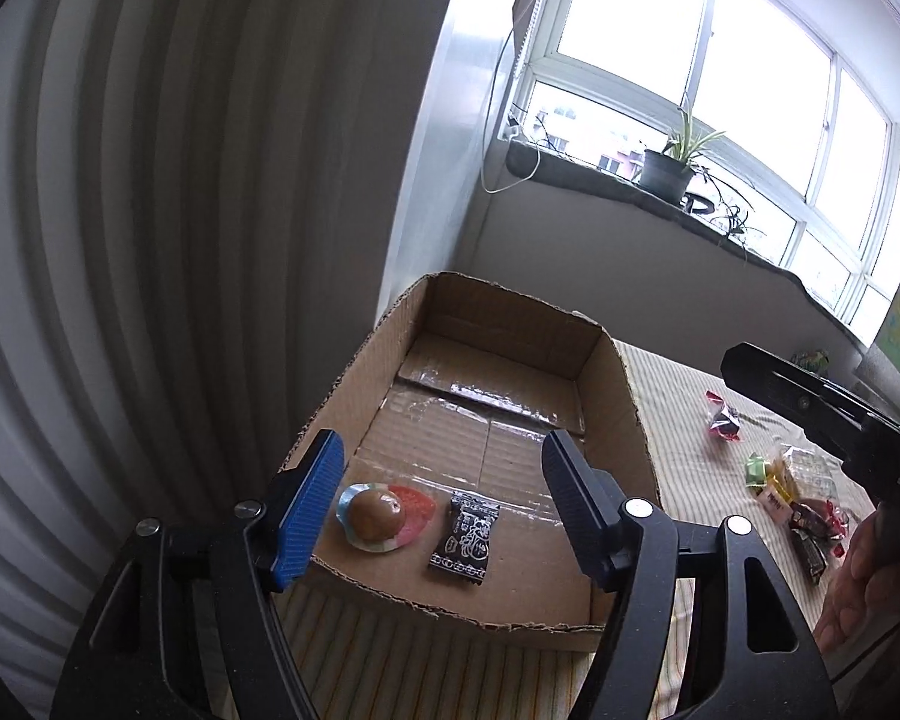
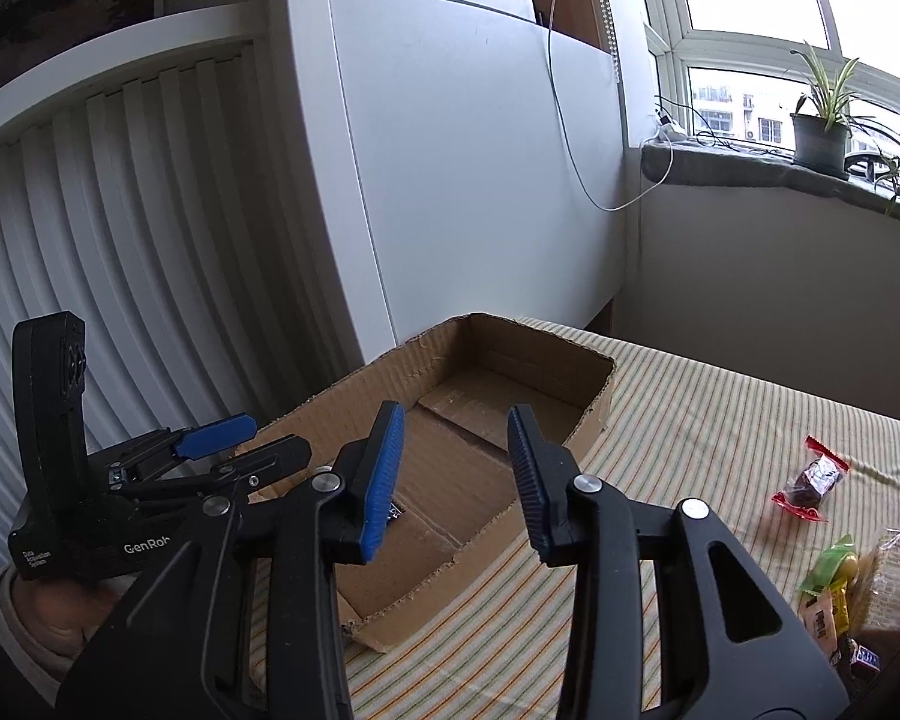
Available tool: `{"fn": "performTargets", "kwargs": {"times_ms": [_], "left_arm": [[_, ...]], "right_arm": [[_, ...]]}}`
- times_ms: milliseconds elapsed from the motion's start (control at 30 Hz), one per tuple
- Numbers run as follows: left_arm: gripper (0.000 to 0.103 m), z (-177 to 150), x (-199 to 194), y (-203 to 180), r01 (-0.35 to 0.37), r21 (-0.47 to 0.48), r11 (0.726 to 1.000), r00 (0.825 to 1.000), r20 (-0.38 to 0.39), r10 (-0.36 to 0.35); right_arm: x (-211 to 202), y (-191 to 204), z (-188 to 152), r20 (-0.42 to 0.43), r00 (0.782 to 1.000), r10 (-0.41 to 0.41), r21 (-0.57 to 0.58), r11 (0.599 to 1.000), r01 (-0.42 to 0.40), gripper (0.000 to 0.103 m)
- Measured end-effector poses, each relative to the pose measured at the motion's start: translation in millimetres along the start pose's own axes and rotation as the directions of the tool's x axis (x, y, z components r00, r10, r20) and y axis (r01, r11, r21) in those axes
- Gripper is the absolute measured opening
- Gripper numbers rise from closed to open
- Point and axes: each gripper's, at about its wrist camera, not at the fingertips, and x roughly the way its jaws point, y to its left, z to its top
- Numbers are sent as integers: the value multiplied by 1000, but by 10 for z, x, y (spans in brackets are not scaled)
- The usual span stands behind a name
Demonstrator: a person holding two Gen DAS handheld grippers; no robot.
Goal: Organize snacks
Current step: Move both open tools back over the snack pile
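An open cardboard box (image 1: 621, 396) lies on a striped tablecloth; it also shows in the right wrist view (image 2: 594, 402). In its near end lie a round brown jelly cup (image 1: 378, 516) and a black snack packet (image 1: 467, 537). My left gripper (image 1: 444, 468) is open and empty, held above the box's near end over these two. My right gripper (image 2: 456, 438) is open and empty above the box's near right edge. Loose snacks lie right of the box: a red-ended candy (image 2: 810, 480), and a pile of packets (image 1: 795, 495), which also shows in the right wrist view (image 2: 834, 594).
The left gripper unit (image 2: 90, 480) shows at left in the right wrist view. A white ribbed wall (image 1: 150, 240) and a cabinet (image 2: 480, 180) stand behind the box. A window sill with a potted plant (image 2: 819, 138) is at the back right.
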Motion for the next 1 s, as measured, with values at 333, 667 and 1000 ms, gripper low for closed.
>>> {"fn": "performTargets", "kwargs": {"times_ms": [333,667,1000], "left_arm": [[71,43,-128,-79,-6,-2,1000,1000,12,6],[72,66,-142,-683,47,95,994,999,2,-47],[73,-55,18,-1761,200,244,949,980,-70,-189]], "right_arm": [[-219,-14,-56,43,998,-38,-11,999,38,55],[-784,-537,-326,86,985,-147,61,988,142,81],[-1865,-1711,-840,72,901,-427,244,884,399,91]]}}
